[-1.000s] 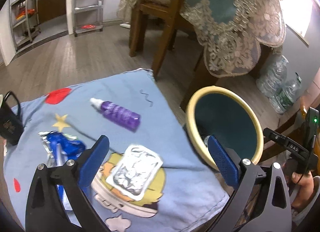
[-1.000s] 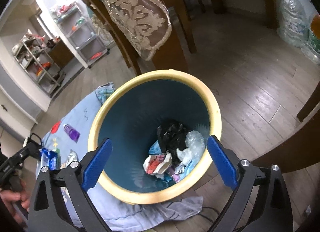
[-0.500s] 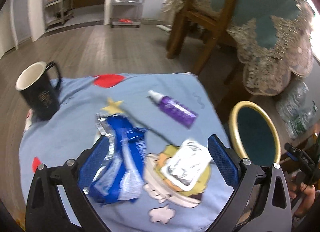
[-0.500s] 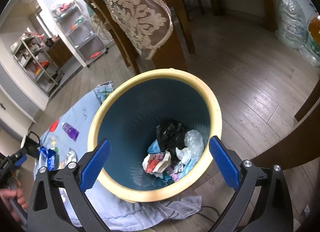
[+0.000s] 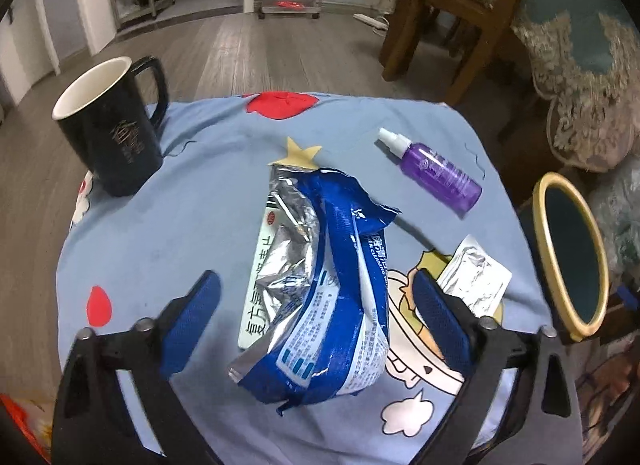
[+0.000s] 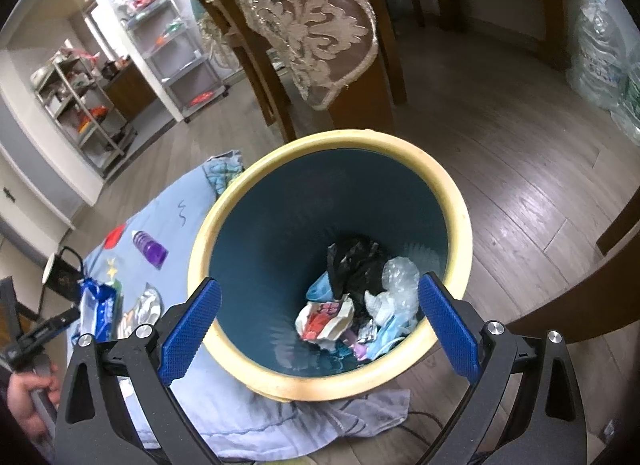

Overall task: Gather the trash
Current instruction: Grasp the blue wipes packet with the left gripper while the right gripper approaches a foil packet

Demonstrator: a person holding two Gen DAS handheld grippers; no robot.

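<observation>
- Left gripper (image 5: 316,325) — jaws apart and closing, one blue pad on each side of the blue wrapper (image 5: 344,305); neither pad presses on it.
- Blue wrapper — a torn, crumpled blue-and-silver packet lying in the middle of the blue cloth (image 5: 192,225), partly over a flat white-and-green packet (image 5: 262,277).
- Foil packet (image 5: 476,283) — small, silver, flat on the cloth just beyond the left gripper's right-hand pad.
- Purple spray bottle (image 5: 436,175) — on its side, white nozzle toward the far edge of the cloth, apart from the wrapper.
- Black mug (image 5: 108,133) — upright at the cloth's left edge, white inside, handle turned away.
- Right gripper (image 6: 318,325) — jaws wide with nothing between them, hanging over the bin (image 6: 456,217).
- Bin — teal inside with a cream rim, standing beside the cloth on the wood floor (image 6: 520,153); crumpled trash (image 6: 352,305) lies at its bottom.
- A hand (image 6: 28,401) on the left gripper's handle shows at the lower left of the right wrist view.
</observation>
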